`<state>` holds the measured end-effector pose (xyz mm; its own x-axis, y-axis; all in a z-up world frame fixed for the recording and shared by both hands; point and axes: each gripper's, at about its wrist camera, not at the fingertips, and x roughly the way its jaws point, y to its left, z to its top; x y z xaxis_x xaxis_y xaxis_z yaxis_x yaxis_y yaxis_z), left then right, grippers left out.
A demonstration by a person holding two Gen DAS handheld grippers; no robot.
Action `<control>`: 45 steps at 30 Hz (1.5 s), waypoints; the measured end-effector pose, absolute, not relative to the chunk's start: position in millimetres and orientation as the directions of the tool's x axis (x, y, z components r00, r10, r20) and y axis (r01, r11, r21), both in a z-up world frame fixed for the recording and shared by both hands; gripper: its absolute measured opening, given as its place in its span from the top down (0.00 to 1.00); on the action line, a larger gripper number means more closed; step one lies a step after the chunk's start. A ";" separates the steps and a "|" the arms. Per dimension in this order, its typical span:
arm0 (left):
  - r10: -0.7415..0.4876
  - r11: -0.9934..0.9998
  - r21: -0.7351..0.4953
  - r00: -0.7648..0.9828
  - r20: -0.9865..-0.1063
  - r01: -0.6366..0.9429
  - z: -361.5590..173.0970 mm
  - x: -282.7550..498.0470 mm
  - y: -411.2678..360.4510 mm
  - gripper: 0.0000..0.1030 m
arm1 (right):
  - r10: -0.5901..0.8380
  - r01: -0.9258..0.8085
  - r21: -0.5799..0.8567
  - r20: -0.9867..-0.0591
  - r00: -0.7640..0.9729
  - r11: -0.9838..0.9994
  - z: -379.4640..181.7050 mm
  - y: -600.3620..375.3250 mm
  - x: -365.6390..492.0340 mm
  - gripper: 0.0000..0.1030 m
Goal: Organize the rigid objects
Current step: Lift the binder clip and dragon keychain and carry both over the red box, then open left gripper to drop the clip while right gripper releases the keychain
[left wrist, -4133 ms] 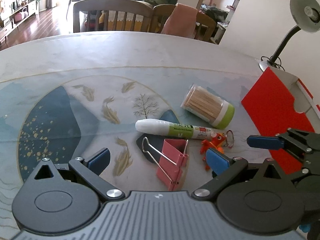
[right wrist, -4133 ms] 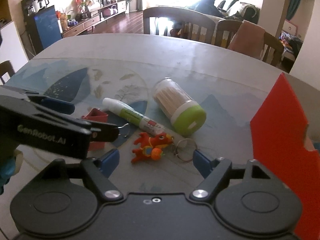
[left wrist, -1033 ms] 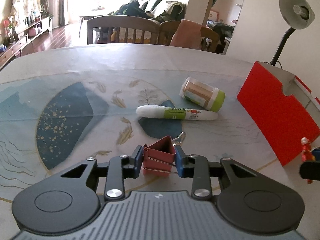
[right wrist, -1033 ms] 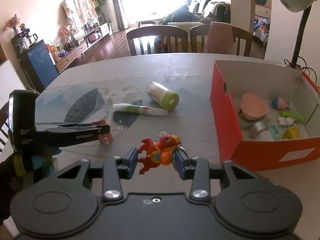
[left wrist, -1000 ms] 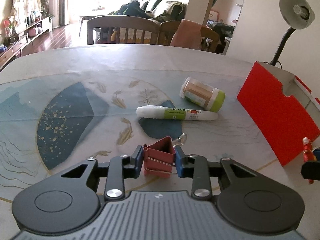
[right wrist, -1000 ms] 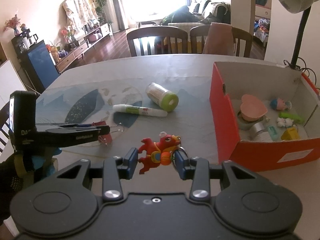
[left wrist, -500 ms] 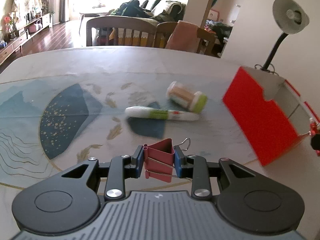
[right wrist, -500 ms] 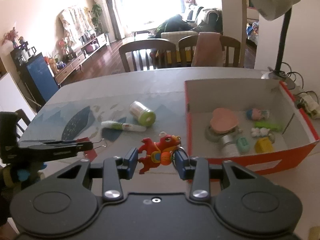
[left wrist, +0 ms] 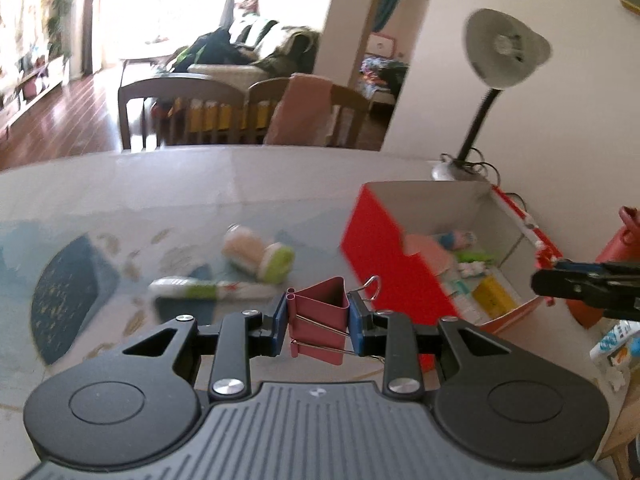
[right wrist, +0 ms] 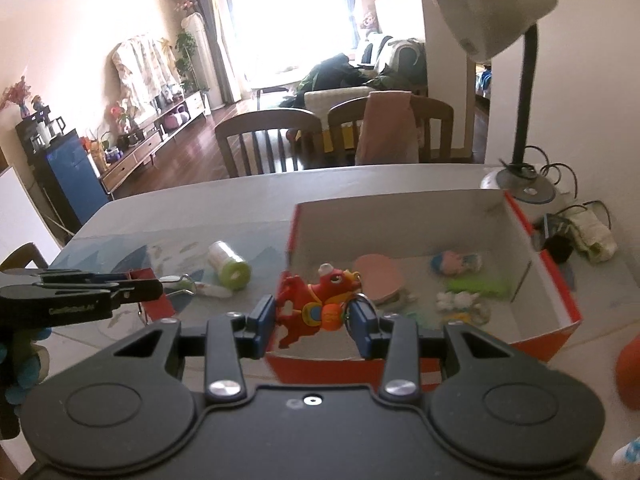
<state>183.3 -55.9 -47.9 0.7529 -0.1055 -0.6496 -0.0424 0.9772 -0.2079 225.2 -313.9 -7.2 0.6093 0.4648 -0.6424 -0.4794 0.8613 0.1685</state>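
Observation:
My left gripper (left wrist: 319,322) is shut on a pink binder clip (left wrist: 320,312), held above the table to the left of the red box (left wrist: 384,248). My right gripper (right wrist: 314,318) is shut on a red dragon keychain toy (right wrist: 316,300), hovering just above the near wall of the red box (right wrist: 556,280). In the left wrist view the right gripper's fingers (left wrist: 560,282) reach in from the right edge, by the box's near corner. A toothpick jar with a green lid (left wrist: 260,254) and a white glue pen (left wrist: 208,290) lie on the table left of the box.
Inside the box lie a pink heart-shaped dish (right wrist: 378,278), a small pink figure (right wrist: 456,262), a green piece (right wrist: 478,286) and other small items. A desk lamp (right wrist: 516,178) stands behind the box. Chairs (right wrist: 272,144) line the table's far edge. A red object (right wrist: 628,372) sits at the right.
Both grippers have risen and moved right toward the red box with their loads. The toy now hangs over the box's near wall; the clip is off the table.

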 end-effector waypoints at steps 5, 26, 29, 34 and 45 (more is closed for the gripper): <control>-0.134 0.982 -0.189 0.752 -0.646 0.013 -37.0 203.5 -95.3 0.71 | 0.448 -0.463 0.157 -0.636 0.628 0.872 -9.1 -339.1 241.3 0.62; -0.226 0.974 -0.152 0.663 -0.714 0.168 -50.0 329.3 -210.8 0.71 | 0.365 -0.422 0.104 -0.708 0.604 0.900 -52.8 -385.6 304.3 0.62; -0.223 0.974 -0.135 0.650 -0.726 0.183 -55.3 348.5 -219.8 0.71 | 0.364 -0.426 0.107 -0.725 0.585 0.898 -59.5 -384.5 313.6 0.62; -0.219 0.973 -0.119 0.623 -0.751 0.199 -67.3 378.7 -233.3 0.71 | 0.347 -0.423 0.101 -0.754 0.558 0.900 -72.5 -380.5 327.7 0.62; -0.197 0.970 -0.076 0.555 -0.808 0.232 -96.7 422.2 -264.0 0.71 | 0.312 -0.426 0.085 -0.808 0.499 0.901 -98.4 -375.7 355.0 0.63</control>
<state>422.2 -264.0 -96.7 0.5553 -0.1967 -0.8080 0.2325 0.9696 -0.0763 355.0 -375.7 -98.4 0.4989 0.3124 -0.8084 -0.4258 0.9008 0.0853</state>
